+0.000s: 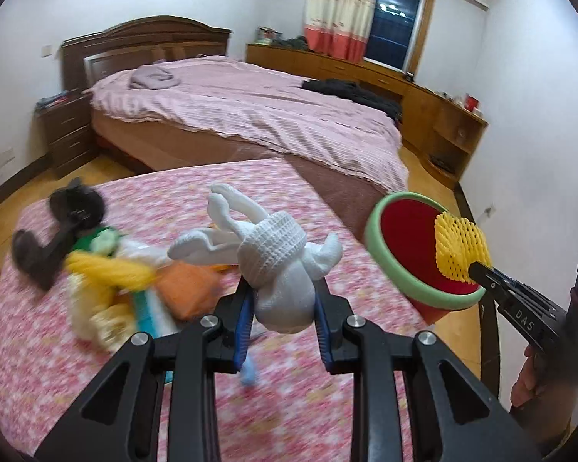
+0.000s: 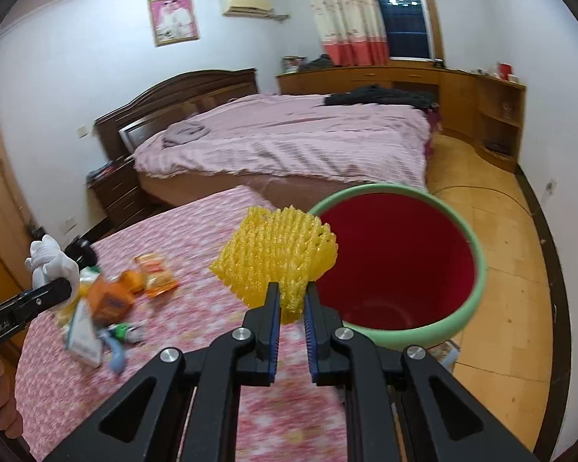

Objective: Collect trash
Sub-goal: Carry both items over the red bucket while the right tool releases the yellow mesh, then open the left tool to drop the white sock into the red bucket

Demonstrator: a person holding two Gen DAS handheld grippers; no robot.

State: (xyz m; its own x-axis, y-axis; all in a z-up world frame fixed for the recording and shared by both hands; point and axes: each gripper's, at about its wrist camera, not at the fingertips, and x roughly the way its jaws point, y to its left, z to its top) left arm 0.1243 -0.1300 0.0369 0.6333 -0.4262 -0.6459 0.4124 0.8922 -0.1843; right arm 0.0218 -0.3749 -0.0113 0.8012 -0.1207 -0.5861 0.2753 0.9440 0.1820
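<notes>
My left gripper (image 1: 283, 292) is shut on a white foam net wrap (image 1: 277, 254) and holds it above the pink floral table (image 1: 250, 404). My right gripper (image 2: 291, 300) is shut on a yellow foam net (image 2: 277, 258), held just left of the red bin with a green rim (image 2: 397, 265). In the left wrist view the yellow net (image 1: 460, 250) hangs over the bin's (image 1: 408, 246) right rim. A pile of trash (image 2: 111, 304) lies on the table's left part: orange packets, a white carton, a blue piece. The left gripper with the white wrap (image 2: 52, 261) shows at the far left.
A dark object (image 1: 61, 227) lies at the table's far left. A bed with a pink cover (image 2: 289, 138) stands behind the table. Wooden cabinets (image 2: 462, 96) line the far wall. The bin stands beside the table's right edge over a wooden floor (image 2: 501, 250).
</notes>
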